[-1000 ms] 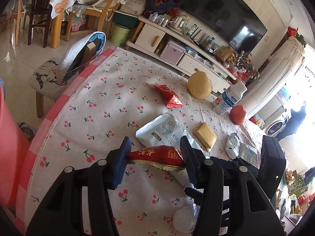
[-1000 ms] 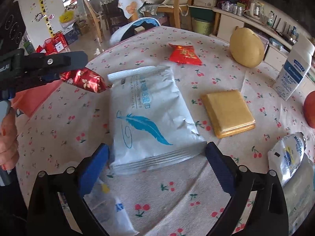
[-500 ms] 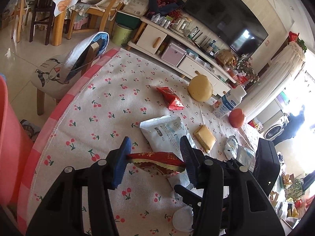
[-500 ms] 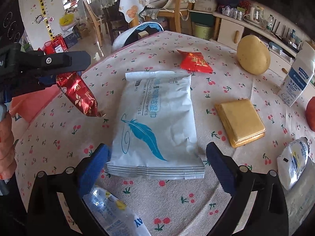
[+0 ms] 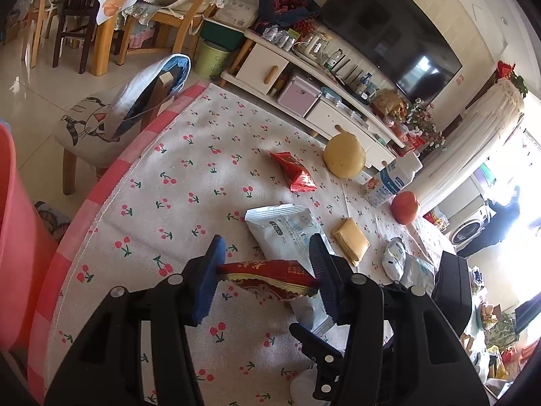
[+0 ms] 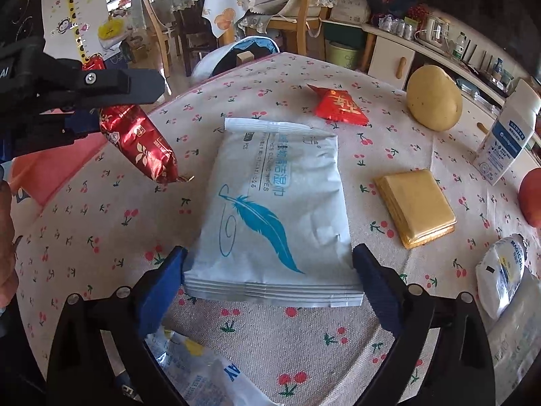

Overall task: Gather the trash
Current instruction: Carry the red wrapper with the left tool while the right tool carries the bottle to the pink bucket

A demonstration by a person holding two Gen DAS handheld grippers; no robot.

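My left gripper [image 5: 267,253] is shut on a red foil snack wrapper [image 5: 267,272], held just above the cherry-print tablecloth [image 5: 189,186]. From the right wrist the same wrapper [image 6: 142,145] hangs at the left, clear of the cloth. My right gripper [image 6: 270,260] stands open and low, its blue pads on either side of the near end of a pale blue wet-wipes pack [image 6: 277,203] that lies flat. More litter lies around: a red packet [image 6: 339,105], a gold packet [image 6: 416,206], a crumpled white wrapper [image 6: 500,274] and a clear plastic bag [image 6: 203,372] under the right gripper.
A pink bin [image 5: 17,237] stands off the table's left edge. A yellow melon [image 6: 434,99], a milk carton [image 6: 510,135] and an orange fruit [image 5: 405,207] sit at the far right. A chair with a cat cushion [image 5: 101,125] is beyond the table.
The right wrist view has tipped up a little, and the wipes pack now looks longer between the fingers. In that view the red wrapper now hangs downward. The left gripper keeps its grip.
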